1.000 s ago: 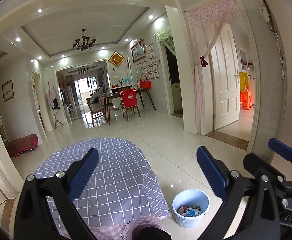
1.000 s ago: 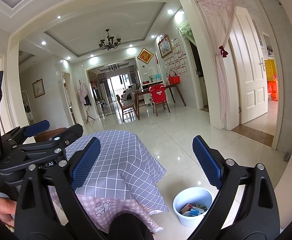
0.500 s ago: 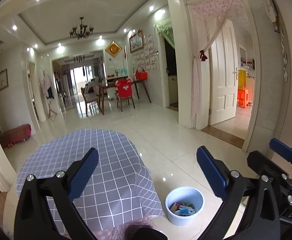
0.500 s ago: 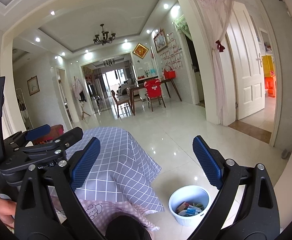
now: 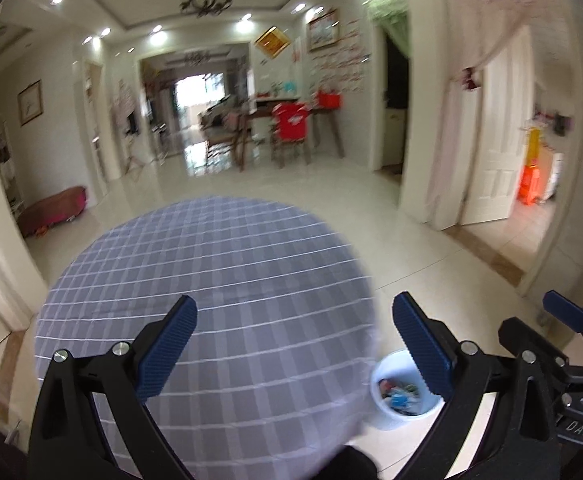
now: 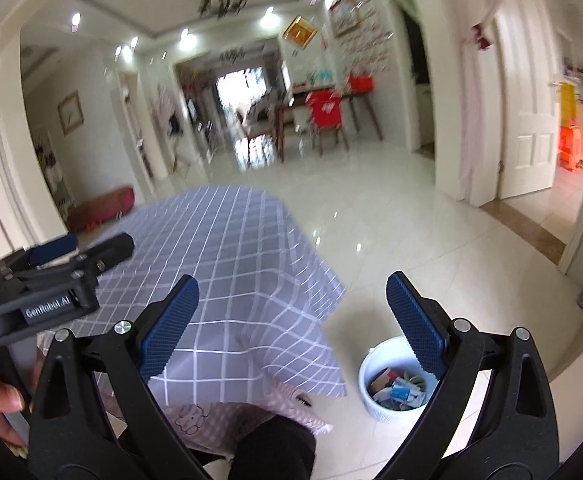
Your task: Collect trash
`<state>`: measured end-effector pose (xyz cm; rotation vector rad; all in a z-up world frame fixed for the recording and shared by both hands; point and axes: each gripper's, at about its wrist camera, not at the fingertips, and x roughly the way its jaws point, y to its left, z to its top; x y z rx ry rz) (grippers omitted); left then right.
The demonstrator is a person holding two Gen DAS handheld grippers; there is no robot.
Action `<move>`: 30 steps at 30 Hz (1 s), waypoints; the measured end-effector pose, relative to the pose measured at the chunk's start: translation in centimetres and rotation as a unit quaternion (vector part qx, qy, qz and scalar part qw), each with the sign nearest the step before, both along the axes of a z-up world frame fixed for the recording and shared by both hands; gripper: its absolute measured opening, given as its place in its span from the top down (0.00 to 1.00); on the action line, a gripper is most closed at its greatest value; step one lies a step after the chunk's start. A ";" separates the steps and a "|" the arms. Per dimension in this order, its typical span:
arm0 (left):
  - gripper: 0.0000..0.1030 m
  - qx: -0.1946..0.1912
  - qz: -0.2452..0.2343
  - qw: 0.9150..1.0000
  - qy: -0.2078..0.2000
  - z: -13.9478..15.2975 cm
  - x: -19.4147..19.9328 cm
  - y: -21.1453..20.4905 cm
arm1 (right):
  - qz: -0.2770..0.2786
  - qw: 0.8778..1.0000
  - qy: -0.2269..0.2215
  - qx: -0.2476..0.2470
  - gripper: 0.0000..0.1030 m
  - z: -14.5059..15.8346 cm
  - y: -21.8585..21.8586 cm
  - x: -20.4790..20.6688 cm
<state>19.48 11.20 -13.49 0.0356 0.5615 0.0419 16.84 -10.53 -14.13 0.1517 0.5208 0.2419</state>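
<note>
A white bin (image 5: 401, 394) holding scraps of trash stands on the tiled floor right of the table; it also shows in the right wrist view (image 6: 395, 384). My left gripper (image 5: 293, 342) is open and empty, held above the checked tablecloth (image 5: 219, 280). My right gripper (image 6: 291, 318) is open and empty, over the cloth's right edge (image 6: 243, 264) and the floor. The right gripper's body shows at the left view's right edge (image 5: 563, 344); the left gripper shows at the right view's left edge (image 6: 51, 280).
The table's cloth hangs down near the bin, with a pink checked cloth (image 6: 219, 416) beneath. A glossy tiled floor (image 6: 391, 220) stretches to a dining table with a red-covered chair (image 6: 325, 110). A white door (image 6: 527, 120) stands open at right.
Both views have tilted down and shifted, with motion blur; the table now fills more of the left view. Both grippers stay open and empty.
</note>
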 end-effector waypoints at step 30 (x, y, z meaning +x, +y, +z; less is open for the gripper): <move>0.06 -0.054 0.219 0.958 0.179 -9.4 14.0 29.0 | 0.255 0.938 0.151 -0.181 0.06 -8.7 32.1 22.4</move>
